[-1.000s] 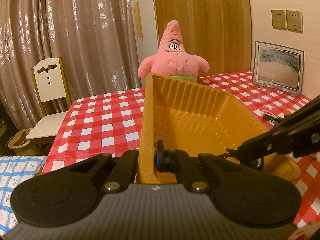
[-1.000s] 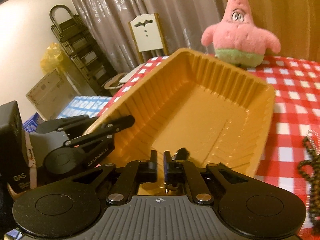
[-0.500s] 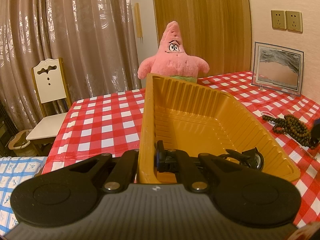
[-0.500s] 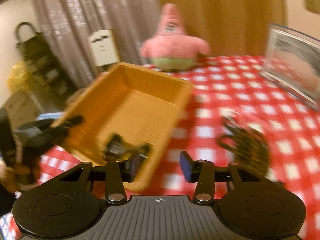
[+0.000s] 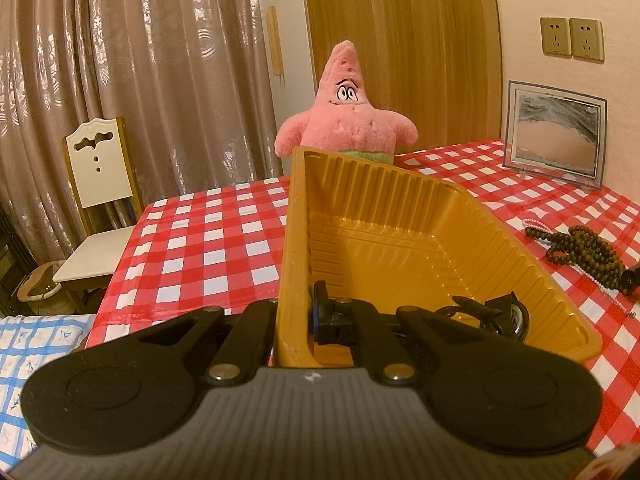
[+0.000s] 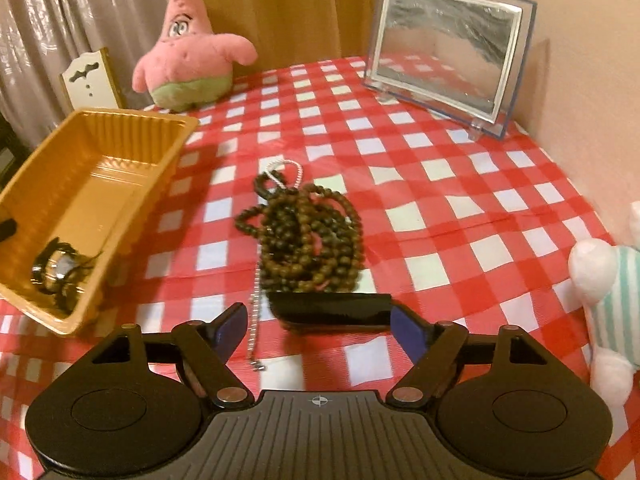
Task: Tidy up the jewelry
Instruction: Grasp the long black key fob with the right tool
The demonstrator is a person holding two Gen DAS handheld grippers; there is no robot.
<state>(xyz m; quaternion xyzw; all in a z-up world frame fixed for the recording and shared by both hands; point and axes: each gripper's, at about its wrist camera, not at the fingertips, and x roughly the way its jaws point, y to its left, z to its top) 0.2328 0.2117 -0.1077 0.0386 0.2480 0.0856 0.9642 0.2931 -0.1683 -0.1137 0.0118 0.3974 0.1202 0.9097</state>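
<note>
Your left gripper (image 5: 298, 316) is clamped on the near wall of the yellow plastic tray (image 5: 500, 240), 1 finger inside and 1 outside. A black-strapped watch (image 6: 58, 270) lies in the tray's near corner. Your right gripper (image 6: 320, 330) is spread wide and holds nothing, hovering just above the near edge of the brown bead necklace (image 6: 308, 232) piled on the red checked tablecloth (image 6: 460, 208), with a thin silver chain (image 6: 256, 308) running beside the beads.
</note>
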